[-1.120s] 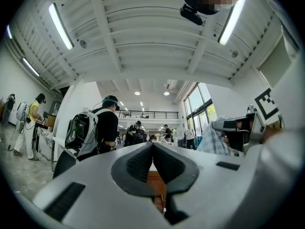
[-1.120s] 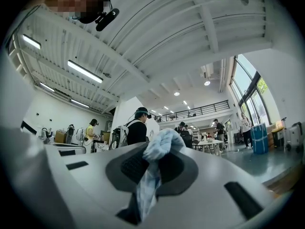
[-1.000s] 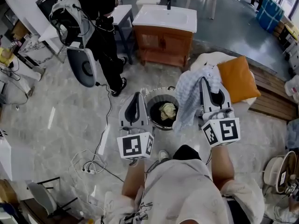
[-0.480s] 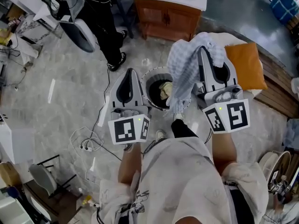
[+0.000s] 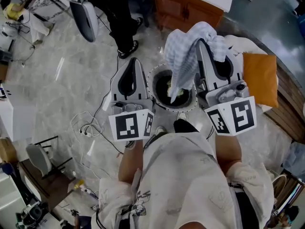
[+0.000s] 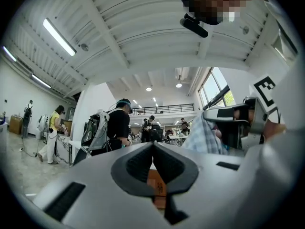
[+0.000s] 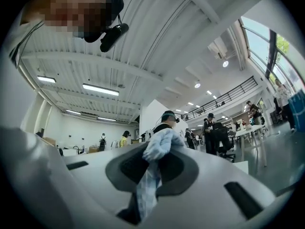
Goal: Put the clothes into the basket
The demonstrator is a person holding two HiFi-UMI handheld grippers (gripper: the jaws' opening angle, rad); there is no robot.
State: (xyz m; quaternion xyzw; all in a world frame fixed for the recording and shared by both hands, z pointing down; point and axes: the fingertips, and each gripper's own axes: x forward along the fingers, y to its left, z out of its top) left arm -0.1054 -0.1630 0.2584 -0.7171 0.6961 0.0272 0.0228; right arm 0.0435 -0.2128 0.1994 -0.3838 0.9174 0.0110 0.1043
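A blue-and-white checked cloth [image 5: 183, 56] hangs from my right gripper [image 5: 201, 42], which is shut on it. The cloth's lower end dangles over the mouth of the round basket [image 5: 155, 80] on the floor. A pale crumpled garment [image 5: 174, 96] lies inside the basket. In the right gripper view the cloth [image 7: 151, 175] is pinched between the jaws of the right gripper [image 7: 153, 149] and bunches above the tips. My left gripper [image 5: 133, 62] is held just left of the basket; its jaws meet with nothing between them. In the left gripper view the left gripper [image 6: 153, 144] is shut and the cloth [image 6: 204, 138] shows at the right.
A wooden cabinet [image 5: 188, 11] with a white top stands beyond the basket. An orange cushion [image 5: 260, 78] lies on a pale seat at the right. A person in black [image 5: 123, 13] stands at the upper left. Cables [image 5: 85, 127] trail over the floor at the left.
Both grippers have moved in toward the basket. The cloth, earlier hanging to the right of the basket, now hangs over its opening.
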